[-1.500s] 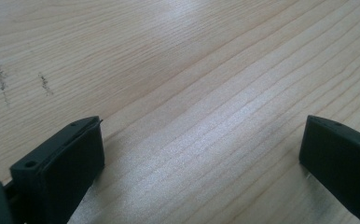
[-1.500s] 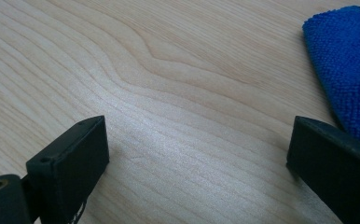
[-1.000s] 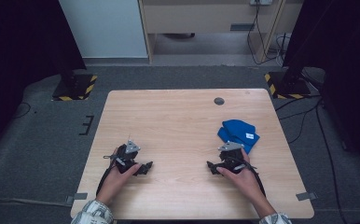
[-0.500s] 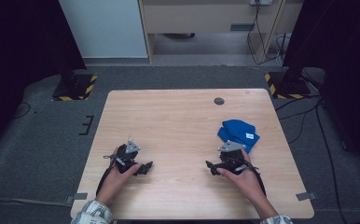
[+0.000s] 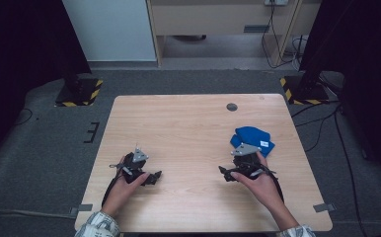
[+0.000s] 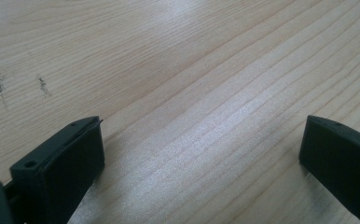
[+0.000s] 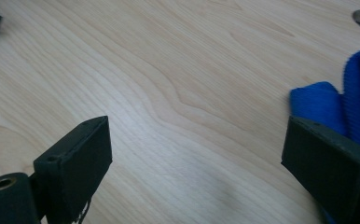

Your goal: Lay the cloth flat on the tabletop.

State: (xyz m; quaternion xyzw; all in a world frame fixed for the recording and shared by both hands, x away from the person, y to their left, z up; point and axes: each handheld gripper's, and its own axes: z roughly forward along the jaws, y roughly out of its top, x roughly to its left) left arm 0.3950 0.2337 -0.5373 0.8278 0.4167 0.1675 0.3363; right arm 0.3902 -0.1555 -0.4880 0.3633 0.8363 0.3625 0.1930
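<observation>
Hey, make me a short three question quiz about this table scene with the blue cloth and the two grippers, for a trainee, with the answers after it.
1. True or false: the right hand-held gripper is clamped on the blue cloth.
2. Which is nearer the cloth: A) the left hand-held gripper, B) the right hand-held gripper, C) both equally?
3. Fill in: the small dark round spot lies near the table's ____ edge, seen from the person's side.

Key
1. False: its jaws stand wide apart over bare wood, the cloth beside one jaw.
2. B.
3. Far.
</observation>
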